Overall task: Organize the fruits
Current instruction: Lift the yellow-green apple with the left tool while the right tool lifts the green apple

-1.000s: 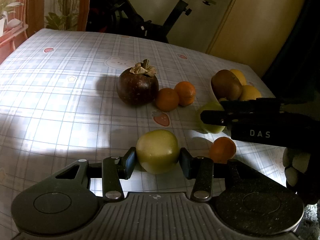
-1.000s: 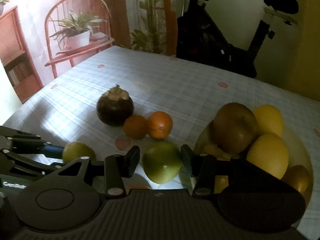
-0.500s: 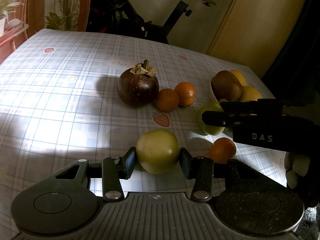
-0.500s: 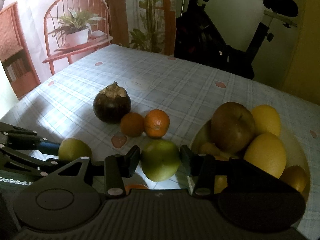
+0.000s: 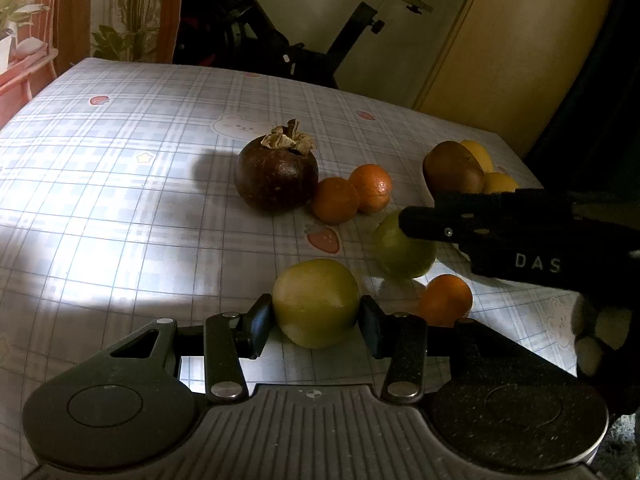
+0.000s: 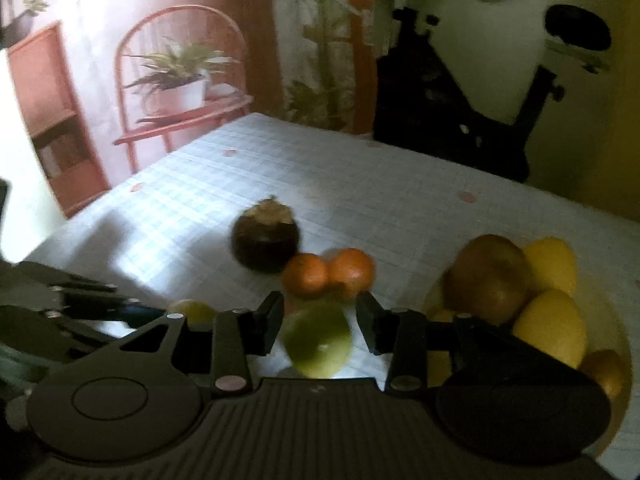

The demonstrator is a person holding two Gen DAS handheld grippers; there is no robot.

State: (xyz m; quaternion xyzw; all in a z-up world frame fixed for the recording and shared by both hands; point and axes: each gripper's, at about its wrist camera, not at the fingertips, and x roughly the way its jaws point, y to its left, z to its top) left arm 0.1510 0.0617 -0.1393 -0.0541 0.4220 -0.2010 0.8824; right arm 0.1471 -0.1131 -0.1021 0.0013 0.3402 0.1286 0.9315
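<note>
My left gripper (image 5: 314,320) is shut on a yellow-green apple (image 5: 316,304) low over the checked tablecloth (image 5: 120,200). My right gripper (image 6: 318,324) is shut on a green apple (image 6: 318,338) just left of the fruit bowl (image 6: 434,298). In the left wrist view its black fingers (image 5: 460,220) reach in from the right over that green apple (image 5: 404,248). A dark mangosteen (image 5: 276,176) and two small oranges (image 5: 335,200) (image 5: 371,188) sit mid-table. A third orange (image 5: 446,300) lies near my left gripper's right finger.
The bowl holds a brown fruit (image 6: 486,276), yellow lemons (image 6: 550,332) and several other fruits. An exercise bike (image 5: 320,40) stands behind the table. A plant stand (image 6: 180,92) and a shelf are beyond the far left corner. A gloved hand (image 5: 600,340) shows at the right.
The right gripper with the green apple has shifted slightly, and its view is now blurred with the table lower in the picture. The left gripper and its apple have not moved.
</note>
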